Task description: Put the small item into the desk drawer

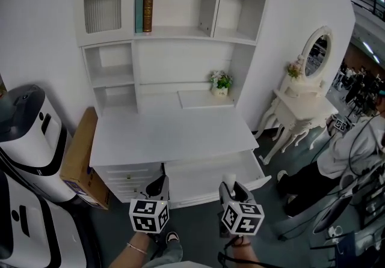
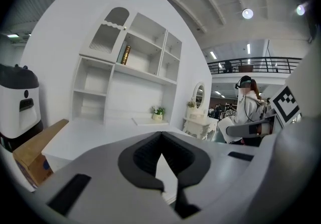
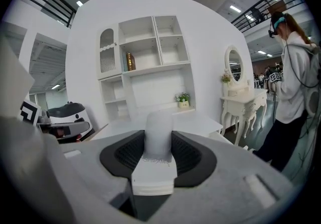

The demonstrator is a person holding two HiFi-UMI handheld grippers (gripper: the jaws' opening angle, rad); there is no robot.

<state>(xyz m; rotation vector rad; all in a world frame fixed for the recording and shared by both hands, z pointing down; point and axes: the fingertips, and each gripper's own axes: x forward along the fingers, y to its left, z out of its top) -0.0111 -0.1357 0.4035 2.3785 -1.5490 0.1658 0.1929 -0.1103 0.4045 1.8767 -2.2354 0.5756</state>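
A white desk [image 1: 168, 134] with a shelf unit stands ahead of me. Its right drawer [image 1: 198, 178] is pulled open below the desktop. My right gripper [image 1: 230, 187] hovers over the drawer's front edge, shut on a small white item [image 1: 229, 180]. In the right gripper view the item [image 3: 158, 135] is a rounded white piece standing between the dark pads [image 3: 186, 153] of the right gripper [image 3: 158, 143]. My left gripper [image 1: 157, 187] hangs beside it, in front of the left drawers. Its tips touch with nothing between them in the left gripper view, where the left gripper [image 2: 161, 136] faces the desk.
A cardboard box [image 1: 78, 158] leans against the desk's left side, next to a white and black machine [image 1: 27, 128]. A small flower pot [image 1: 221, 83] sits at the desk's back. A white dressing table with a mirror [image 1: 304, 101] and a person [image 1: 355, 146] are at right.
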